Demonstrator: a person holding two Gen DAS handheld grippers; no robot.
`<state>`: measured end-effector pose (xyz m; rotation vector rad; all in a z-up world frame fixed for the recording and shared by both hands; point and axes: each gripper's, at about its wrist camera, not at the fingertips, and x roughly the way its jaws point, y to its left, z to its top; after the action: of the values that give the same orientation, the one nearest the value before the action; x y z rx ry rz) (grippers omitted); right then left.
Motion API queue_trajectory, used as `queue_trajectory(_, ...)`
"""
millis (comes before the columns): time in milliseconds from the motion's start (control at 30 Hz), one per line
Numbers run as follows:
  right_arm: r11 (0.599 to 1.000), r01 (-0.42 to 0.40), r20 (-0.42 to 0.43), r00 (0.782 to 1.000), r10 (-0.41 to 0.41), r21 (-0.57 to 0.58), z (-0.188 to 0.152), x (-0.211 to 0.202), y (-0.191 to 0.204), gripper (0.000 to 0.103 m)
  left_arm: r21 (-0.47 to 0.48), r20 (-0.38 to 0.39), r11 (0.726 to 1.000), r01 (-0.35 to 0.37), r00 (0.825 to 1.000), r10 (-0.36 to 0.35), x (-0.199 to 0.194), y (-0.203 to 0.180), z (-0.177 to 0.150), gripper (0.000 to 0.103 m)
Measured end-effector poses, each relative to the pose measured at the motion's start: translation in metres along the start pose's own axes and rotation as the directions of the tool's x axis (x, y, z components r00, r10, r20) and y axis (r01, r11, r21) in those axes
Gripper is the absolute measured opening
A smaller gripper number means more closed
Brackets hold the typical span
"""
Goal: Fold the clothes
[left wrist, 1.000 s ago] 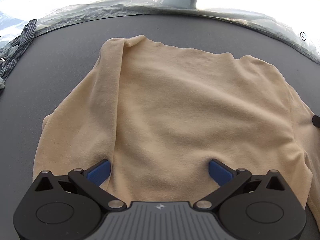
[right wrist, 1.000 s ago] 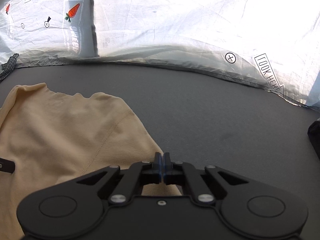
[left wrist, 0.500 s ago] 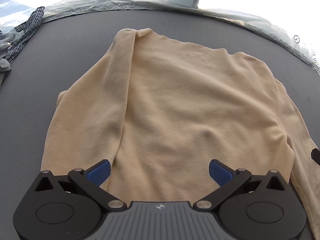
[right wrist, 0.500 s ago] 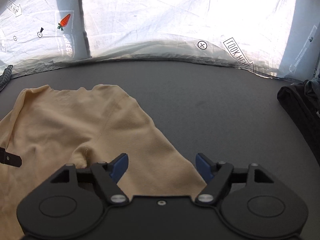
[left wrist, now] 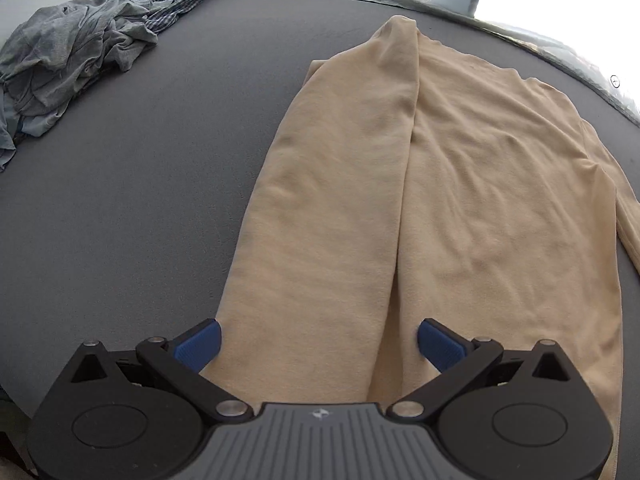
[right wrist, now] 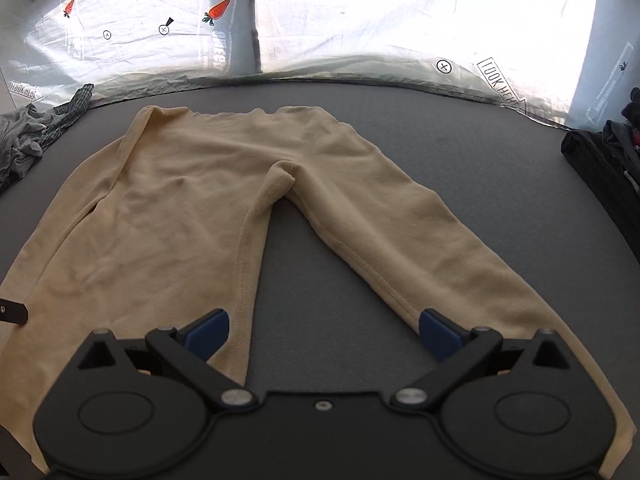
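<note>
Both the right gripper (right wrist: 320, 330), its jaws just swung wide with nothing clamped, and the left gripper (left wrist: 318, 342), jaws apart, angle down over cream-yellow pants (right wrist: 192, 208) spread flat, legs splayed, on a gray table (right wrist: 460, 152) before a backdrop sheet (right wrist: 400, 20) printed "LOOK HERE".

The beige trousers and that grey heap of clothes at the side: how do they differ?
The beige trousers lie spread flat in the middle of the dark table, legs apart; the grey heap of clothes sits crumpled at the table's edge. The trousers are one plain pale colour; the heap is grey with a checked piece mixed in. The trousers lie just ahead of both grippers; the heap is off to the side. Both are soft garments on the same table.
</note>
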<state>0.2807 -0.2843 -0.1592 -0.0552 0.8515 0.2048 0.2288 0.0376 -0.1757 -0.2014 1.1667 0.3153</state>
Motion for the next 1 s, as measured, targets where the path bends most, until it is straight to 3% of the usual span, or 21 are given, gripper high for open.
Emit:
queue_trajectory(100, 1.0, -0.025, -0.009, 1.0, 0.025, -0.005, -0.004, -0.005, 0.022, 0.103, -0.021, -0.019, 1.0, -0.01, 1.0, 0.009, -0.004, 0.024, -0.01, 0.103)
queue_trajectory(267, 0.999, -0.037, -0.055, 0.998, 0.036, -0.007, -0.01, -0.002, 0.065, 0.103, 0.046, -0.034, 0.999, -0.024, 0.999, 0.026, -0.007, 0.056, -0.015, 0.103)
queue_trajectory(367, 1.0, -0.019, -0.09, 0.996, 0.018, -0.014, -0.016, 0.001, 0.09, 0.103, 0.067, -0.067, 0.997, 0.044, 0.997, -0.039, -0.004, 0.07, -0.012, 0.103)
queue_trajectory(500, 1.0, -0.013, -0.178, 0.984, 0.012, -0.006, -0.033, 0.01, 0.112, 0.103, 0.134, -0.055, 0.981, 0.136, 0.99, -0.13, -0.009, 0.076, -0.007, 0.103)
queue_trajectory(600, 1.0, 0.019, -0.156, 0.988, -0.02, -0.006, -0.045, 0.008, 0.121, 0.103, 0.189, -0.049, 0.961, 0.204, 0.979, -0.198, -0.012, 0.071, -0.004, 0.103)
queue_trajectory(833, 0.994, 0.08, -0.139, 0.988, -0.07, 0.07, -0.055, -0.002, 0.108, 0.103, 0.299, -0.032, 0.917, 0.262, 0.964, -0.265, -0.017, 0.047, -0.006, 0.101)
queue_trajectory(1000, 0.99, 0.078, -0.123, 0.99, -0.063, 0.118, -0.066, -0.007, 0.089, 0.103, 0.382, -0.052, 0.876, 0.294, 0.953, -0.297, -0.02, 0.024, -0.018, 0.08)
